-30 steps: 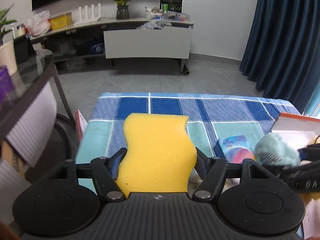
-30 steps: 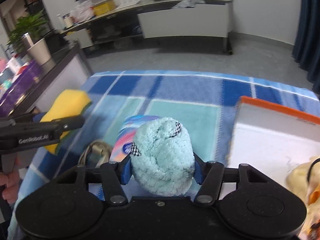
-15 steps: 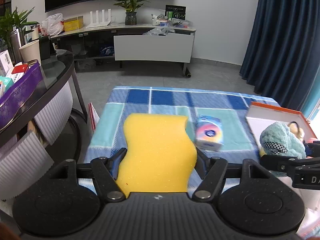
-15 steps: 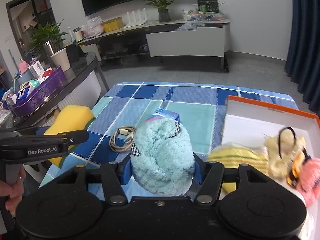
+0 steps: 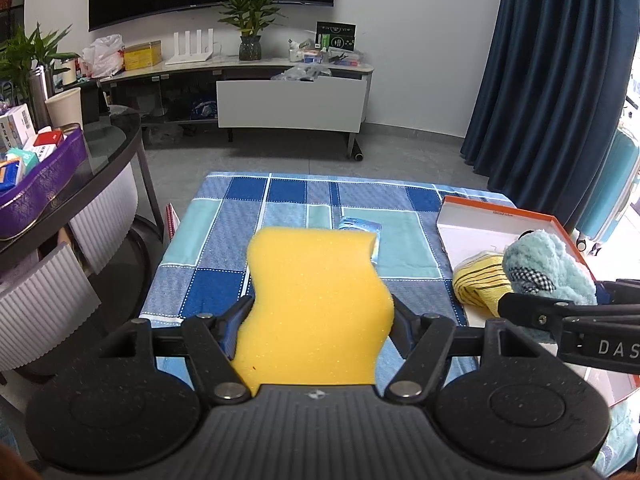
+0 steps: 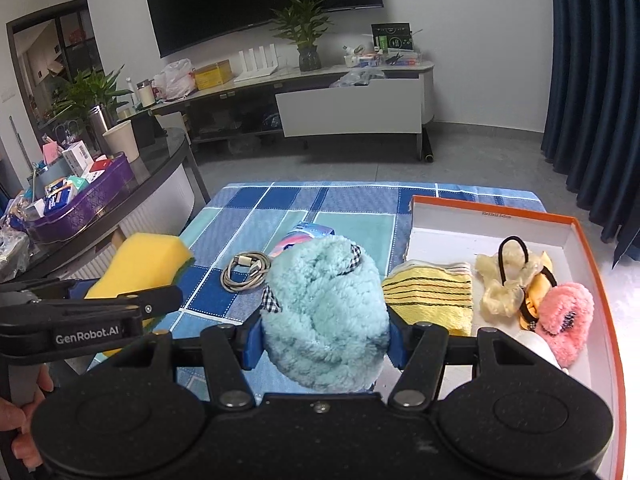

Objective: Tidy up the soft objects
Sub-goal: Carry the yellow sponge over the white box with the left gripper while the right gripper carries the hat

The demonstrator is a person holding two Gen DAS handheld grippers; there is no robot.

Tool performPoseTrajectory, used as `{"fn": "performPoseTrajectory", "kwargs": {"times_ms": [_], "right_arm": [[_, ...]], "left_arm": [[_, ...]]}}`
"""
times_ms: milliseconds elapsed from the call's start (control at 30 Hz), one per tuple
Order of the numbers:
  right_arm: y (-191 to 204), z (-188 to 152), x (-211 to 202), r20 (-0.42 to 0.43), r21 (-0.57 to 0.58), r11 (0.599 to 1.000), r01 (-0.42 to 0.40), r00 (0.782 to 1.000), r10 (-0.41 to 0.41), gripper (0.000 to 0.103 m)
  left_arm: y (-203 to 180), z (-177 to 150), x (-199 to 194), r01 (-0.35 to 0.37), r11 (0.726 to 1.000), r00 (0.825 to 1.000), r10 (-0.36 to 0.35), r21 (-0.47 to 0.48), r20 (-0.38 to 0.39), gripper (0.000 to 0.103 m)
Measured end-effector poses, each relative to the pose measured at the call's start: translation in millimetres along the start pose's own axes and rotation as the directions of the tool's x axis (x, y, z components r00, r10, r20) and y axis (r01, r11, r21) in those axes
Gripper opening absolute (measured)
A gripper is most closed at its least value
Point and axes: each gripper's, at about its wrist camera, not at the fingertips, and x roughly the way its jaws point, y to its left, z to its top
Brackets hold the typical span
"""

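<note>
A desk (image 6: 352, 200) draped in a blue and teal checked cloth is filling the middle of both views. A shallow white box (image 6: 592, 264) with an orange rim is sitting on the desk's right side. Inside it, a yellow striped cloth (image 6: 430, 300) is lying at the left, a pale yellow hair tie (image 6: 504, 280) is resting beside it, and a pink fluffy piece (image 6: 566, 316) is lying at the right, touching the hair tie.

The left gripper (image 5: 318, 320) is pinching a yellow sponge (image 5: 316, 304) between its blue-padded fingers, holding it upright above the near left part of the desk; in the right wrist view the sponge (image 6: 140, 264) is hanging over the desk's left edge. The right gripper (image 6: 324, 336) is squeezing a fluffy light blue toy (image 6: 326, 312) with small checked bows, holding it in the air near the box's left wall; in the left wrist view the toy (image 5: 548, 268) is showing in front of the box (image 5: 464, 232), next to the striped cloth (image 5: 480, 284).

A colourful tissue pack (image 6: 304, 236) is lying on the cloth at the centre of the desk, partly hidden behind the toy. A coiled grey cable (image 6: 246, 270) is lying just to its left.
</note>
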Motion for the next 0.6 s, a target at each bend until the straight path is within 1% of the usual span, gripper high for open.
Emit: {"fn": "performPoseTrajectory", "kwargs": {"times_ms": [200,600], "right_arm": [[-0.3,-5.3,-14.6,0.024,0.006,1.000,-0.001,1.000,0.001,0.070],[-7.3,-13.9,-40.0,0.061,0.017,1.000,0.013,0.998,-0.014,0.070]], "left_arm": [[-7.0,-7.1,-10.0,0.028,1.000,1.000,-0.028,0.004,0.013,0.070],[-21.1,-14.1,-24.6,0.049,0.999,0.998,-0.049,0.019,0.035,0.070]]}}
